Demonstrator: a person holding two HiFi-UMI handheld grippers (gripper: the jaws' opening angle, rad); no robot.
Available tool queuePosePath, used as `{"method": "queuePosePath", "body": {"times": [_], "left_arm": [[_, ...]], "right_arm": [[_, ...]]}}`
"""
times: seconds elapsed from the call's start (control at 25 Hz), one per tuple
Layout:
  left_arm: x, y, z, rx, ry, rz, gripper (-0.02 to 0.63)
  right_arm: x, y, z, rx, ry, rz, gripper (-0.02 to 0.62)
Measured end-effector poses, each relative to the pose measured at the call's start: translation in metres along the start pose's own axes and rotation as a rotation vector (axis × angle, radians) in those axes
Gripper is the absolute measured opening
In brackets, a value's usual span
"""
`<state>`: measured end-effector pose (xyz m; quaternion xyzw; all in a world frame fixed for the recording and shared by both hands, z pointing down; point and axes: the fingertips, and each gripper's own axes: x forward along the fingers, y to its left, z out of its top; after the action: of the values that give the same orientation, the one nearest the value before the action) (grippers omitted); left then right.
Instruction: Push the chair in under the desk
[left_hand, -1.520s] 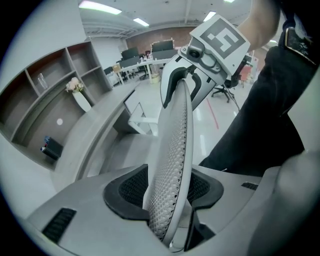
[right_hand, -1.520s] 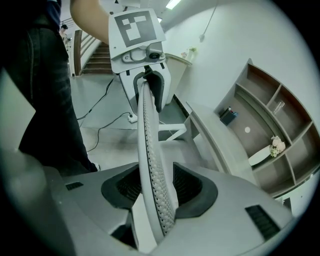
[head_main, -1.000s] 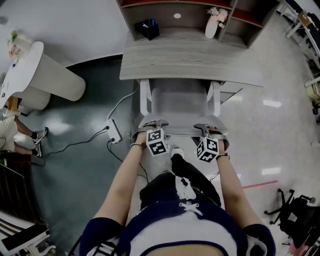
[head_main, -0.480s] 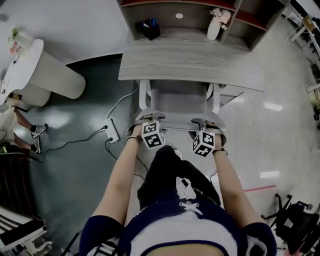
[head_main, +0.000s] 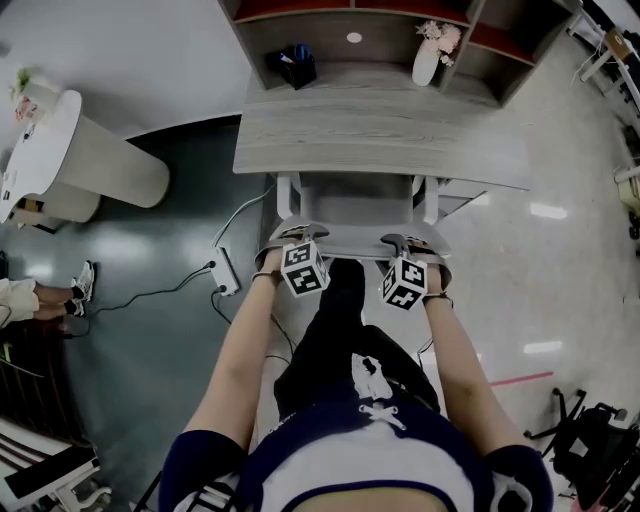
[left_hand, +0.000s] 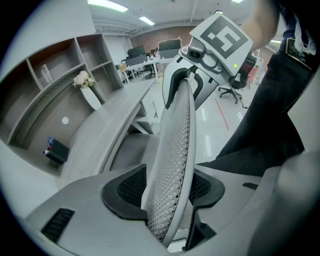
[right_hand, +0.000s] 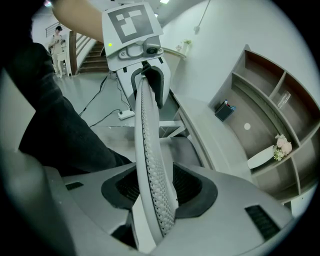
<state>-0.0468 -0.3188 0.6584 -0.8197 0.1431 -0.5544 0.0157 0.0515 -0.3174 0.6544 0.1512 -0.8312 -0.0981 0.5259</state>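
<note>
Seen from the head view, my left gripper (head_main: 297, 238) and right gripper (head_main: 408, 245) sit side by side on the top edge of the backrest (head_main: 355, 240) of the chair (head_main: 355, 205), with the person's forearms (head_main: 245, 350) stretched forward to them. The chair faces the grey wooden desk (head_main: 380, 130) and stands partly under the desktop's near edge, a white arm frame showing on each side. A white vase of flowers (head_main: 428, 55) and a dark pen box (head_main: 295, 65) sit in the shelf unit (head_main: 262, 30) at the desk's rear, and a power strip (head_main: 226, 272) lies on the floor to the chair's left. In the left gripper view, the mesh backrest runs up between the jaws, both dark pads closed against it, while the right gripper clamps the same edge farther along. In the right gripper view, the jaws likewise grip the mesh rim. The left gripper holds on beyond them, and the desk and shelves lie off to the right.
</note>
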Motion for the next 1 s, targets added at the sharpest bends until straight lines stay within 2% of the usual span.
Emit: {"method": "queuePosePath", "body": {"times": [0.2,0.4,0.56,0.68,0.88,1.0], "left_arm": [[0.003,0.013,0.0,-0.005,0.005,-0.024,0.219],[0.003,0.012,0.003,-0.001,-0.004,-0.009,0.224],[0.001,0.01,0.001,-0.024,0.009,-0.02,0.236],[0.0,0.008,0.002,-0.038,0.016,-0.039,0.239],[-0.012,0.008,0.002,-0.013,-0.031,0.0,0.245],[-0.032,0.01,0.004,-0.009,-0.072,0.023,0.247]], "right_arm": [[0.005,-0.011,0.002,0.006,0.008,0.013,0.158],[0.006,-0.013,-0.002,-0.009,0.015,-0.029,0.158],[0.006,-0.014,-0.002,0.079,0.036,0.013,0.213],[0.004,-0.012,-0.003,0.116,0.053,0.061,0.214],[-0.022,-0.011,0.002,0.135,0.007,0.134,0.216],[-0.049,-0.021,0.014,0.224,-0.092,0.157,0.215]]}}
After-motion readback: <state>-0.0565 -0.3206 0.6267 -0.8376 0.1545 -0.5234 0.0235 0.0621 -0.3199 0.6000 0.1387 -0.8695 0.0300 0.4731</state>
